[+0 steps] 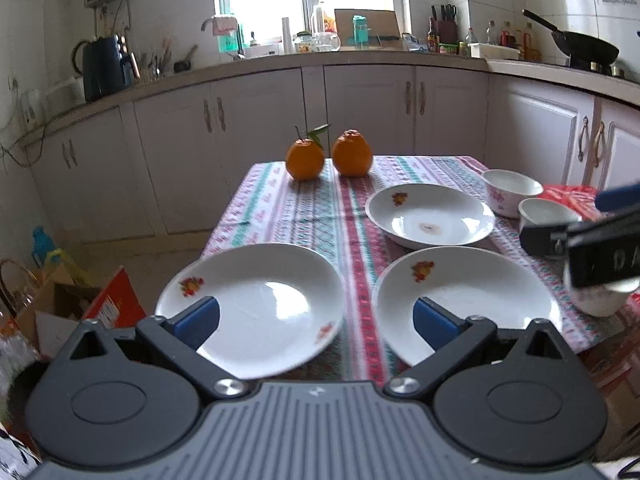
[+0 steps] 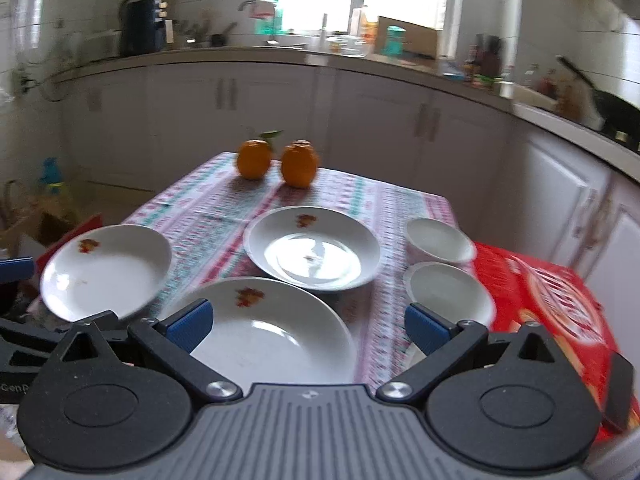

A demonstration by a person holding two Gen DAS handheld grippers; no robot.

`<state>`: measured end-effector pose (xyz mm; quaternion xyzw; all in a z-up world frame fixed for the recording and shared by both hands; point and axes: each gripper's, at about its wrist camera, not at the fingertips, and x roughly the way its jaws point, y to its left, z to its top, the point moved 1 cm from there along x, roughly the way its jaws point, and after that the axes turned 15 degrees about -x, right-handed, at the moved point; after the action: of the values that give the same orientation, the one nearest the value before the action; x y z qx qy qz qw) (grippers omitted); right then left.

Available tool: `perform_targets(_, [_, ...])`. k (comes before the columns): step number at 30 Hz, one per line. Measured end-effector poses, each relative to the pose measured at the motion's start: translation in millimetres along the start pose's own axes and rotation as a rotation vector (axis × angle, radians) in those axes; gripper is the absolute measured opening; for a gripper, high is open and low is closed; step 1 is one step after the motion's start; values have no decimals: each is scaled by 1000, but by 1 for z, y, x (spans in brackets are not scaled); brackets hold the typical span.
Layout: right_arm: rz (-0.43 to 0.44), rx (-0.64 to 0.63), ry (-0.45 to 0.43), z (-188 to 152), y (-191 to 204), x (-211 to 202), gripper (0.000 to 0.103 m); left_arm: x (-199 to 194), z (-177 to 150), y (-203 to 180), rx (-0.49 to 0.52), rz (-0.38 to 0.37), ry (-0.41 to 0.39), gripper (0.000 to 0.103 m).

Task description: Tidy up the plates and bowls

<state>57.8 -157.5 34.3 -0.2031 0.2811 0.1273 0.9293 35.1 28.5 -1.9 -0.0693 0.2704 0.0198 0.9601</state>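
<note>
Three white plates with fruit prints lie on the patterned tablecloth: a left plate point(image 1: 256, 300) point(image 2: 108, 272), a near plate point(image 1: 468, 300) point(image 2: 268, 328) and a far plate point(image 1: 430, 216) point(image 2: 312, 254). Two white bowls point(image 1: 512, 190) point(image 1: 546, 212) stand at the right, also in the right wrist view point(image 2: 438, 240) point(image 2: 448, 292). My left gripper point(image 1: 316, 320) is open and empty, above the gap between the left and near plates. My right gripper point(image 2: 308, 326) is open and empty, above the near plate. Another bowl point(image 1: 600, 300) sits partly hidden under the right gripper.
Two oranges point(image 1: 305, 160) point(image 1: 352, 154) sit at the table's far edge. A red box point(image 2: 552, 308) lies right of the bowls. Cardboard boxes point(image 1: 80, 304) stand on the floor to the left. Kitchen cabinets point(image 1: 360, 108) and a cluttered counter run behind.
</note>
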Motion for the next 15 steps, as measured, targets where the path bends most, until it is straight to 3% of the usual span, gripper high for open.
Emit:
perform_targets(10, [160,-112,-30,49,12,38,103,13,5,48,10,6,15,102])
perform_targets(15, [239,-134,-7,72,22,58,103,21,5,72,-39,-68,83,102])
